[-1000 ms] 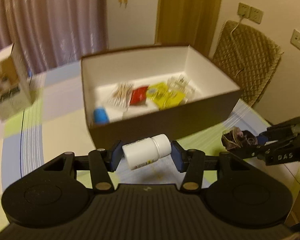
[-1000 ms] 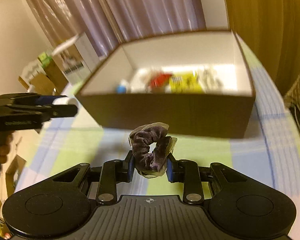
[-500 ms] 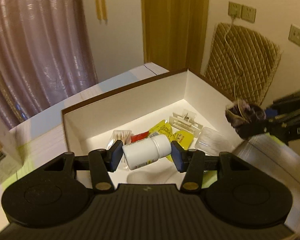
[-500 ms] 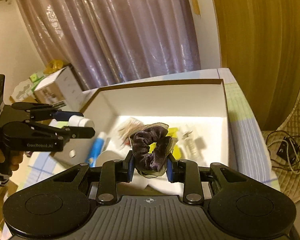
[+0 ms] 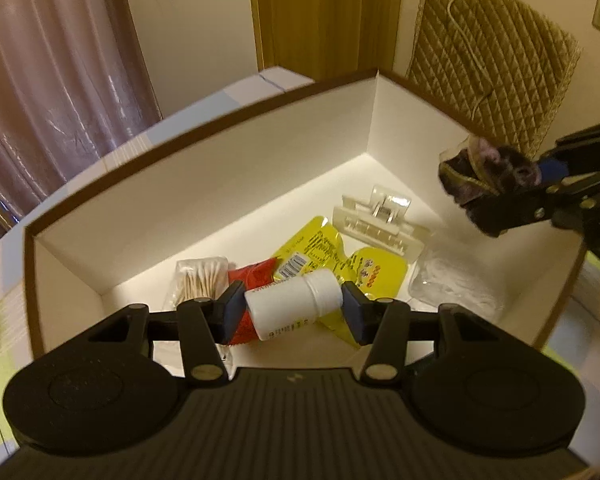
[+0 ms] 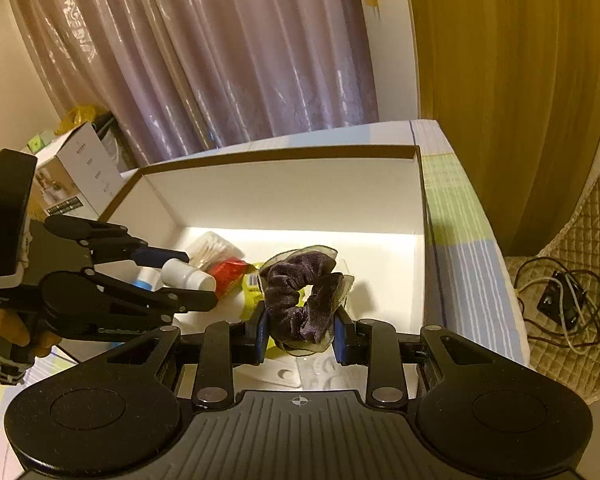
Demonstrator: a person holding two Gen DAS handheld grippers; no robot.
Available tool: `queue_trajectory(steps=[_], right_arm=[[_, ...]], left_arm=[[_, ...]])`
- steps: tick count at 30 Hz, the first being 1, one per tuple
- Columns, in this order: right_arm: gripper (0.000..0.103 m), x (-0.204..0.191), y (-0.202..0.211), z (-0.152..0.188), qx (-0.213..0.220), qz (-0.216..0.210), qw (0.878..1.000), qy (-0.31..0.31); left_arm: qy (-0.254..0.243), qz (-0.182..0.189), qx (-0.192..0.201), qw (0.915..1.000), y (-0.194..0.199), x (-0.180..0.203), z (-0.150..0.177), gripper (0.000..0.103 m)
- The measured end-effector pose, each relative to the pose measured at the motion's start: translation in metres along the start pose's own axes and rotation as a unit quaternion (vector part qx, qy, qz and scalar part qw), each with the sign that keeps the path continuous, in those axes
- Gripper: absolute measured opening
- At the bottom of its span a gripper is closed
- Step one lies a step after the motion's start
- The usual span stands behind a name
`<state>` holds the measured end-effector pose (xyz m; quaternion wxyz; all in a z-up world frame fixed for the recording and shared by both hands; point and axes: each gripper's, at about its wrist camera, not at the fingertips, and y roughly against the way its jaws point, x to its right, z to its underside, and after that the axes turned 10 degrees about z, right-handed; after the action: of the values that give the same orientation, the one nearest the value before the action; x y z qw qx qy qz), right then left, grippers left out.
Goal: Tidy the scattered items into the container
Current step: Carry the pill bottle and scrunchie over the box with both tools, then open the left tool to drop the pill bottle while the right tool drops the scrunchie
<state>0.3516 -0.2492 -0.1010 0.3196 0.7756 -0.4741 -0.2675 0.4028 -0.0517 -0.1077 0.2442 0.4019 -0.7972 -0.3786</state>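
My left gripper (image 5: 294,306) is shut on a white pill bottle (image 5: 294,306) and holds it sideways above the inside of the open cardboard box (image 5: 204,200). My right gripper (image 6: 302,324) is shut on a dark purple scrunchie (image 6: 300,300) and holds it over the same box (image 6: 284,192), at its right side. The scrunchie also shows in the left wrist view (image 5: 488,172), and the bottle in the right wrist view (image 6: 188,276). On the box floor lie yellow packets (image 5: 320,248), a red packet (image 5: 250,276), a cotton swab pack (image 5: 200,280), a clear hair clip (image 5: 380,220) and a clear bag (image 5: 452,280).
The box stands on a checked tablecloth (image 6: 460,220). A white carton (image 6: 76,172) stands left of the box. A curtain (image 6: 220,60) hangs behind. A quilted chair (image 5: 492,60) stands at the right, with cables (image 6: 556,304) on it.
Both grippers have risen from in front of the box and moved forward over its opening, each still holding its item. The box interior now fills both views.
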Motion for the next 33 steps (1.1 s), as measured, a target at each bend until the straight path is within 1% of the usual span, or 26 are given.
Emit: queue_trajectory(steps=[2,5,9,10,12,14,19,21,25,28,29,33], right_arm=[[0.034,0.001,-0.002,-0.001,-0.004,-0.004,1.000,0.004],[0.034,-0.001,-0.005,-0.004,-0.013,-0.013,1.000,0.018],[0.034,-0.005,-0.008,-0.009,-0.033,-0.033,0.998,0.042],[0.034,-0.006,-0.009,-0.011,-0.042,-0.040,0.997,0.048],[0.034,-0.009,-0.014,-0.015,-0.066,-0.059,0.994,0.058],[0.034,-0.011,-0.020,-0.018,-0.093,-0.074,0.990,0.070],[0.034,-0.020,-0.036,-0.017,-0.142,-0.099,0.980,0.100],[0.034,-0.024,-0.041,-0.015,-0.154,-0.101,0.977,0.108],[0.034,-0.033,-0.048,-0.012,-0.155,-0.082,0.976,0.128],[0.034,-0.039,-0.053,-0.009,-0.161,-0.077,0.974,0.140],[0.034,-0.040,-0.055,-0.009,-0.165,-0.075,0.973,0.143],[0.034,-0.040,-0.061,-0.007,-0.186,-0.071,0.969,0.144]], left_arm=[[0.000,-0.005,-0.005,1.0000,-0.006,-0.002,0.001,0.047],[0.009,0.008,-0.004,0.9999,-0.005,-0.007,0.000,0.048],[0.009,-0.003,-0.017,0.9998,-0.001,-0.012,-0.003,0.050],[0.013,-0.002,-0.017,0.9998,0.001,-0.015,-0.003,0.051],[0.020,-0.003,-0.020,0.9996,0.006,-0.019,-0.004,0.058],[0.022,-0.011,-0.027,0.9994,0.010,-0.023,-0.005,0.059],[0.026,-0.026,-0.044,0.9984,0.018,-0.035,-0.003,0.062],[0.029,-0.033,-0.050,0.9978,0.021,-0.038,-0.001,0.063],[0.048,-0.032,-0.054,0.9969,0.027,-0.039,0.004,0.067],[0.050,-0.039,-0.060,0.9962,0.028,-0.035,0.007,0.069],[0.051,-0.042,-0.062,0.9959,0.029,-0.034,0.008,0.071],[0.064,-0.041,-0.060,0.9952,0.033,-0.031,0.009,0.072]])
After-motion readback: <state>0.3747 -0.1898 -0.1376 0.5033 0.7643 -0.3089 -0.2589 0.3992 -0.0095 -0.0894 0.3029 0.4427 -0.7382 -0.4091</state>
